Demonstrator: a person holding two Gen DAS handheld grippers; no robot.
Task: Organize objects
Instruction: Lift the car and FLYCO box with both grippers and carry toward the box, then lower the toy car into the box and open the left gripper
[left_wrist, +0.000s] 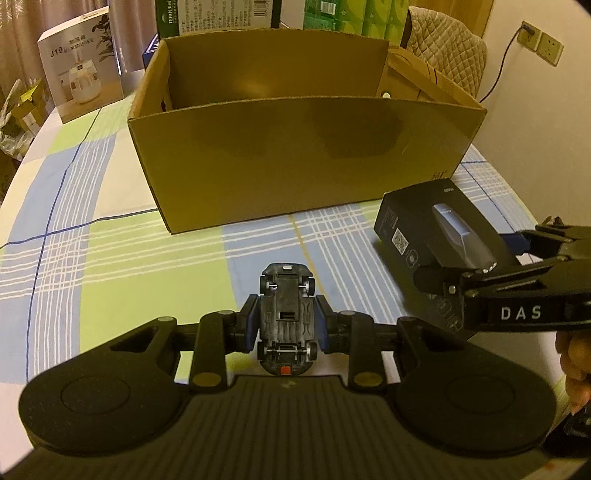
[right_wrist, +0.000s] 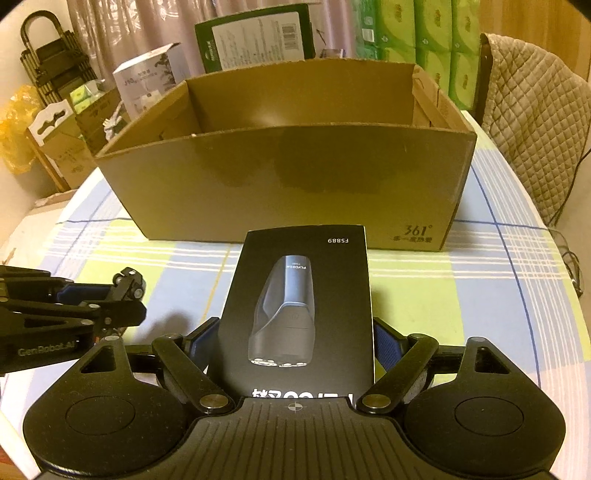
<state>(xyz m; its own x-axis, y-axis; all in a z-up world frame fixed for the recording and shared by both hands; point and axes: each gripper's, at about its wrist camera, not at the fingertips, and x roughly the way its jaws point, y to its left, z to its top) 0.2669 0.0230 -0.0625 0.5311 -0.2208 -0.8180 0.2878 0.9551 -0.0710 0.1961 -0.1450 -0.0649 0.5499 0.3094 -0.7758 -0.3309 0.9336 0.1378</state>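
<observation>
Toy car (left_wrist: 287, 317) upside-down in left gripper (left_wrist: 287, 321); right gripper (right_wrist: 295, 343) clasps shaver box (right_wrist: 301, 306).

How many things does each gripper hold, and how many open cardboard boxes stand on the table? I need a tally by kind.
Toy car: 1
Black shaver box: 1
Open cardboard box: 1
Total: 3

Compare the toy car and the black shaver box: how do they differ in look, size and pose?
The toy car is small and lies belly up, wheels showing; the shaver box is much bigger, flat-sided, with its printed face up. The car sits between the narrowly set pads of the left tool; the box fills the wide jaws of the right tool. Both are dark and point toward the cardboard box.
</observation>
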